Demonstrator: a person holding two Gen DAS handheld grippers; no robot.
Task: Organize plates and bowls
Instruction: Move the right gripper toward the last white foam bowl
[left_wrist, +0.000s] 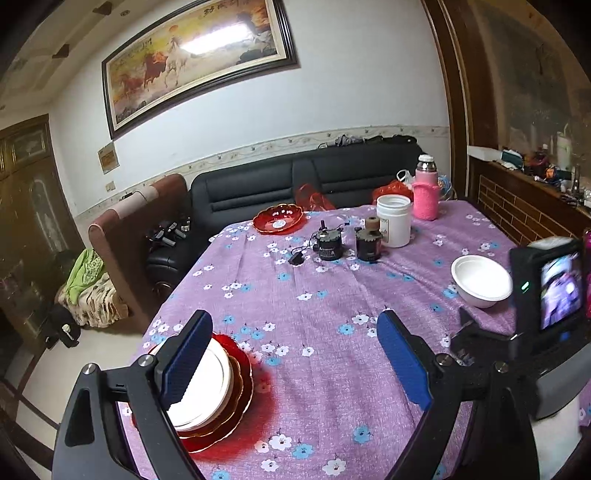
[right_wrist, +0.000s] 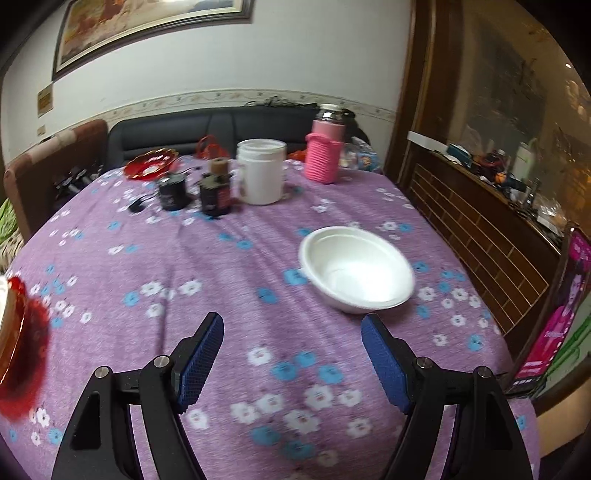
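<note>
Crowding the far end of the table: white jar (right_wrist: 261, 171), pink knit-covered flask (right_wrist: 324, 147), two dark small containers (right_wrist: 173, 192) (right_wrist: 215, 192), small black item (right_wrist: 137, 204), red scalloped dish (right_wrist: 150, 164). None of these sit between the grippers and the dishes. Purple cloth with blue and white flowers (right_wrist: 229, 280) covers the table; black sofa (left_wrist: 295, 181), brown chair (left_wrist: 122, 229), framed horse painting (left_wrist: 195, 55) and wooden shelf with clutter (right_wrist: 498, 192) around it. White bowl (right_wrist: 356, 271) sits upright, empty, on the cloth ahead and slightly right of the right gripper (right_wrist: 291, 354), jaws apart, nothing between them. Left gripper (left_wrist: 291, 358) also spread wide and empty; white plate (left_wrist: 207, 391) stacked on a red gold-rimmed plate (left_wrist: 236, 406) lies just outside its left finger (left_wrist: 188, 358), near the table edge. Right view is blurred.
</note>
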